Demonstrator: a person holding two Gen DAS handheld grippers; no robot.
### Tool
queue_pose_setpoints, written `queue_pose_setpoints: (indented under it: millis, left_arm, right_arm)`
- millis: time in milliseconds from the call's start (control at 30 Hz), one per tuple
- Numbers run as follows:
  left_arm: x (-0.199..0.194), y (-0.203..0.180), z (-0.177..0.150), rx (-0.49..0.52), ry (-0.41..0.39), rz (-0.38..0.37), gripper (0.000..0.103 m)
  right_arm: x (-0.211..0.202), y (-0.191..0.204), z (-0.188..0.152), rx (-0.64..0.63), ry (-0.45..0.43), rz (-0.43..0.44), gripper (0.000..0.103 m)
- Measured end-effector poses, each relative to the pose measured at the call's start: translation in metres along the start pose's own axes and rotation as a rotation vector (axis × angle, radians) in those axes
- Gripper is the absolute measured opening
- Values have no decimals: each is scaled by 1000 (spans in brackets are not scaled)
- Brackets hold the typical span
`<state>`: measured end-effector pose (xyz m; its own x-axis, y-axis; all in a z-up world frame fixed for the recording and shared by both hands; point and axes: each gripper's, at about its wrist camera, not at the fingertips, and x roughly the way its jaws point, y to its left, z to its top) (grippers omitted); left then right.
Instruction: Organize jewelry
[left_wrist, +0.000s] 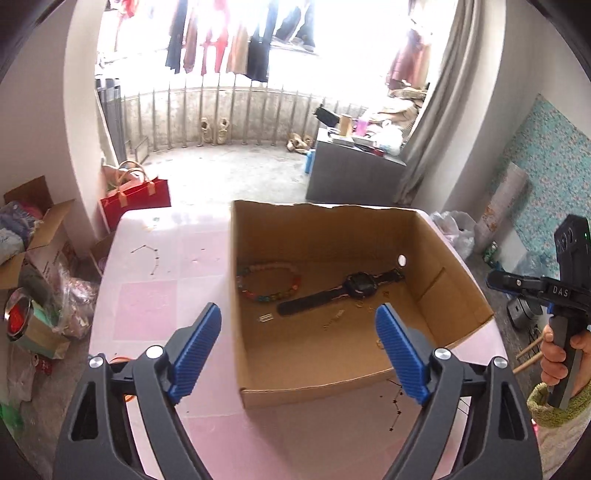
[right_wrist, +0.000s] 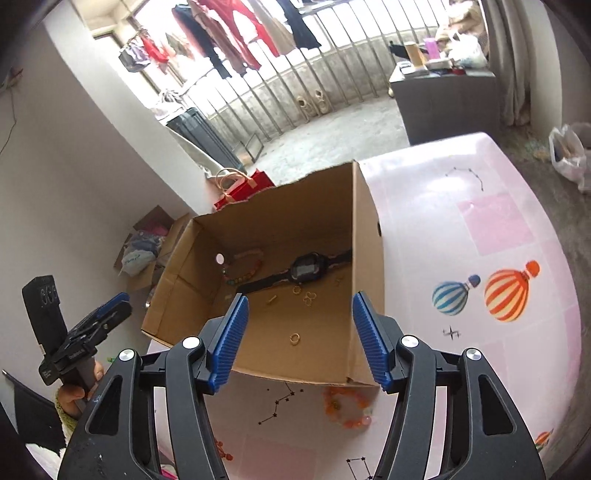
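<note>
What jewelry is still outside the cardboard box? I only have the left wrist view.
Observer: An orange bead bracelet lies on the pink tablecloth, just outside the near wall of the cardboard box.
Operator: Is the right gripper carrying anything?
Observer: No. The right gripper is open, with nothing between its pads.
Operator: Are those gold specks in the box rings?
Observer: At least one is: a gold ring lies on the box floor, nearer than the watch.
</note>
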<state>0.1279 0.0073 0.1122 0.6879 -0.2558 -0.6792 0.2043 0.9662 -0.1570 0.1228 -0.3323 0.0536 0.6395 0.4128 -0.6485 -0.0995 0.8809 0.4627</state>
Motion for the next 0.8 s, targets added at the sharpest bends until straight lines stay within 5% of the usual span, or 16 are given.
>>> queue_pose_setpoints:
  millis: [167,400,600,800]
  left_arm:
    - [2,30,-19,-98,36,59,84]
    - [-21,12,-72,7,22,89,86]
    - [9,-19,-122,77,176,43,88]
    - [46,-59,-143,168,245,30,88]
  right_arm:
    - [0,-16,-15,61,-7,-32,56]
    - [-34,-38,-65,151,-135,-80,56]
    - [-7,-50,-112,175,-27,-133,56]
    - [25,-29,-111,52,45,-194,43]
